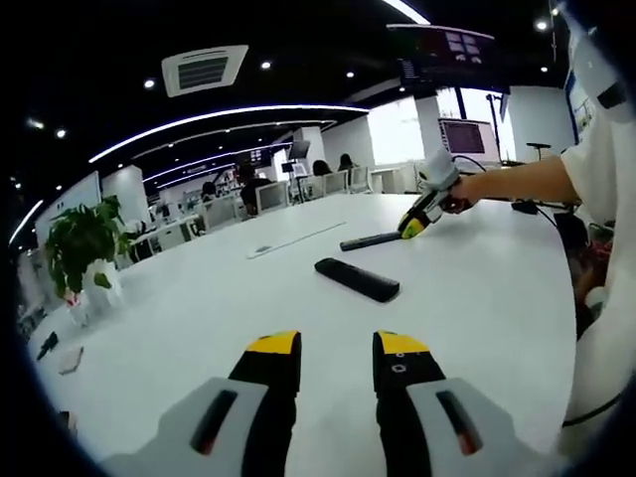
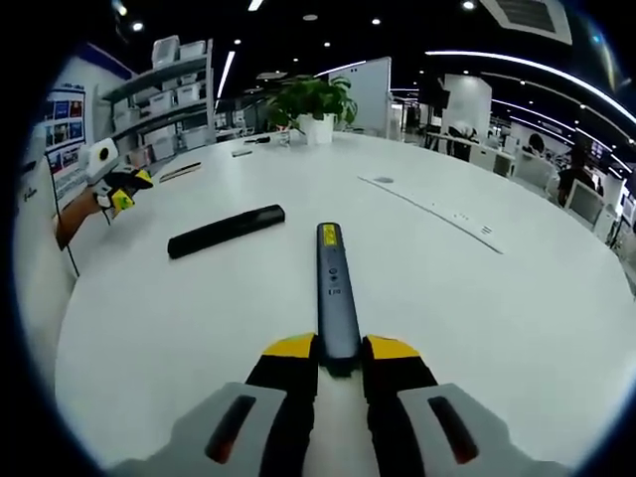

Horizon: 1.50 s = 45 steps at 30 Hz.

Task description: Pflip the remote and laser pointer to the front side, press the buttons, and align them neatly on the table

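The right gripper [image 2: 339, 360] is clamping the laser pointer's [image 2: 334, 288] near end on the worktop [image 2: 477, 298]; the left gripper [image 1: 336, 360] is hovering released, short of the remote [image 1: 357, 279].

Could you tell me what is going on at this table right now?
A person is working with two handheld grippers at a large white table. The right gripper has its jaws around the near end of the laser pointer, which lies with its buttons facing up. The remote lies beside it with a plain dark face showing, so it probably needs flipping. The left gripper hovers open, holding nothing.
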Motion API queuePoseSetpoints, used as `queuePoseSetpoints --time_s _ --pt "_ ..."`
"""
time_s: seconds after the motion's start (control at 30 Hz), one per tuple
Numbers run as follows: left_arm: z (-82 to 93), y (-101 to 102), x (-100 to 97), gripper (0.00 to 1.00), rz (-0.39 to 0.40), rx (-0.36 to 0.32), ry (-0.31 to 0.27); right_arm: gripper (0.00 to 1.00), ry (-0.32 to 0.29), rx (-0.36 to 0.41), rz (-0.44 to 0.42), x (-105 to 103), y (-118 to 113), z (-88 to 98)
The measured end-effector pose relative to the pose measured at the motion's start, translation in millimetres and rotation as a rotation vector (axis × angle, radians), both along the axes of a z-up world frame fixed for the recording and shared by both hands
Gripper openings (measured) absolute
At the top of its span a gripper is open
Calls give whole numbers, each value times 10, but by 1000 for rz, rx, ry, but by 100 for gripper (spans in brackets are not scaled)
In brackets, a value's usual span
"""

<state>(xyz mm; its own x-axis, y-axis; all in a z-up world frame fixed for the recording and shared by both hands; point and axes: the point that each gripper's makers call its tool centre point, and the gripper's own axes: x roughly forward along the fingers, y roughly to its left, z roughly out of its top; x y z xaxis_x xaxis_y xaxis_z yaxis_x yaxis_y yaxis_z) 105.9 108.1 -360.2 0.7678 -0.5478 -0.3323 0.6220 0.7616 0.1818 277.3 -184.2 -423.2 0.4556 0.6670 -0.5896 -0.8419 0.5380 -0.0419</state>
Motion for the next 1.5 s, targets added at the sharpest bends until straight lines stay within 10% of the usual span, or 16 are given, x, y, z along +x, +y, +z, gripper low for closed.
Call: queuePoseSetpoints --time_s 0.57,0.77,1.5 --pt "65 16 139 32 -53 121 -43 21 25 -41 -37 -40 10 2" --pt "64 -54 227 32 -78 -44 29 21 35 -40 -51 -51 4 0" --pt "74 -47 401 34 -166 65 -6 20 10 -13 -41 -102 25 3"
